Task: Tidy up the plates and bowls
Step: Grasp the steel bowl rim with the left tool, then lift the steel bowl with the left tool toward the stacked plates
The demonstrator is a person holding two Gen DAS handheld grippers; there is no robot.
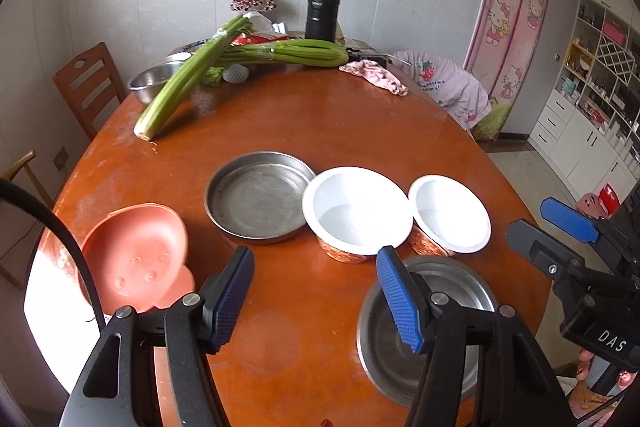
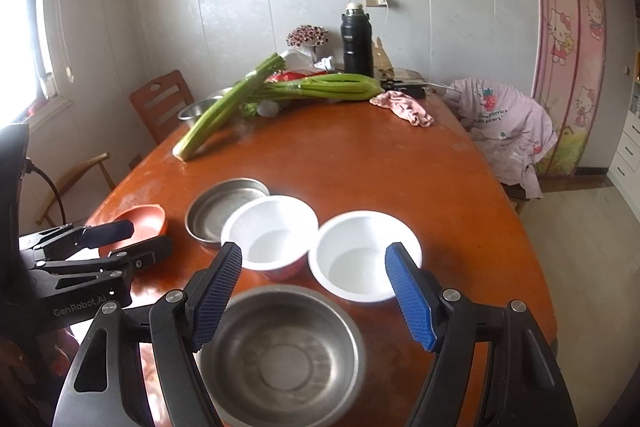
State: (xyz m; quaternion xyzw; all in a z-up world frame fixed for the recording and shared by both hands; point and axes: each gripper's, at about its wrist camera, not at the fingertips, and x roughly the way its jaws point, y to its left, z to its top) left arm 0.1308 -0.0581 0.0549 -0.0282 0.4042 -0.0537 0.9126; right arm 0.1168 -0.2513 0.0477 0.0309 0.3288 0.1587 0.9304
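On the brown table (image 1: 320, 131) stand a pink plastic dish (image 1: 136, 255), a flat steel plate (image 1: 260, 195), two white bowls with red sides (image 1: 356, 211) (image 1: 450, 213) and a steel bowl (image 1: 440, 311). My left gripper (image 1: 316, 299) is open and empty above the table's near part, between the pink dish and the steel bowl. My right gripper (image 2: 314, 295) is open and empty just above the steel bowl (image 2: 284, 351), with the white bowls (image 2: 272, 231) (image 2: 364, 251), steel plate (image 2: 224, 207) and pink dish (image 2: 140, 223) beyond it. The right gripper also shows at the right edge of the left wrist view (image 1: 560, 227).
At the table's far end lie celery stalks (image 1: 248, 63), a steel basin (image 1: 154, 81), a black flask (image 1: 323, 9), a pink cloth (image 1: 376, 75) and clutter. Wooden chairs (image 1: 88, 83) stand left; a chair draped with pink clothing (image 2: 504, 123) stands right.
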